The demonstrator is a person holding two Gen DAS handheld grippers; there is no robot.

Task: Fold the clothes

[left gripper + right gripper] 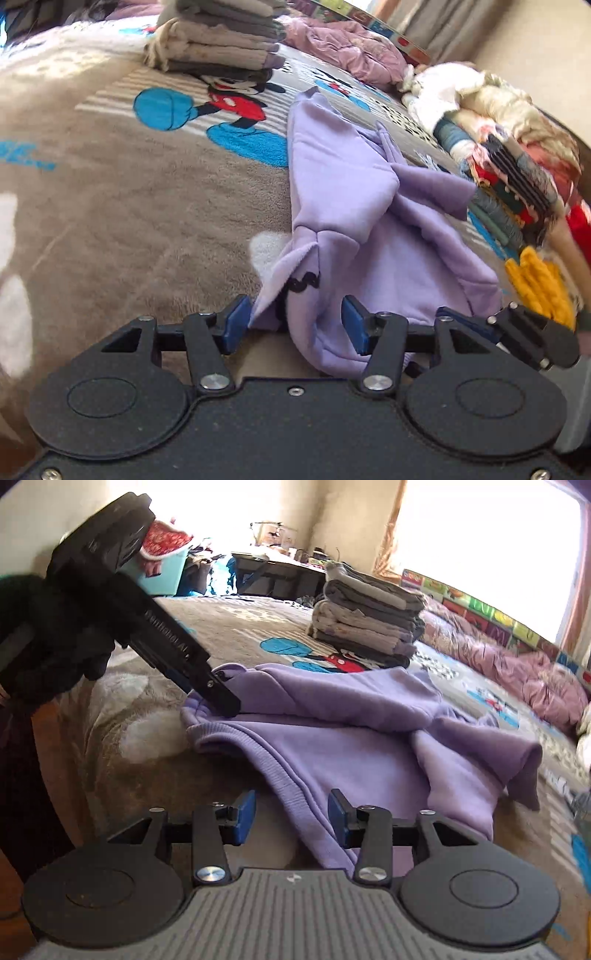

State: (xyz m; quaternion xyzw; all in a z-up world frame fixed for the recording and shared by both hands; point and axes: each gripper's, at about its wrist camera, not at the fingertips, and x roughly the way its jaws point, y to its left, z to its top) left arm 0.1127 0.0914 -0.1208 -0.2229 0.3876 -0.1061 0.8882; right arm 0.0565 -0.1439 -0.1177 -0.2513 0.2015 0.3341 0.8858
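A crumpled lilac sweatshirt (354, 206) lies on the brown cartoon blanket (129, 206). My left gripper (293, 325) is open, its blue pads on either side of the garment's near edge, where a black squiggle print shows. My right gripper (291, 814) is open too, its pads on either side of the ribbed hem of the sweatshirt (369, 738). In the right wrist view the left gripper (225, 698) reaches down onto the garment's far left corner. The right gripper's tip (532, 336) shows at the right in the left wrist view.
A stack of folded grey clothes (369, 624) stands at the back of the bed. A pink quilt (517, 675) lies along the window side. A pile of mixed colourful clothes (498, 155) sits at the right. The bed edge is near on the left (55, 775).
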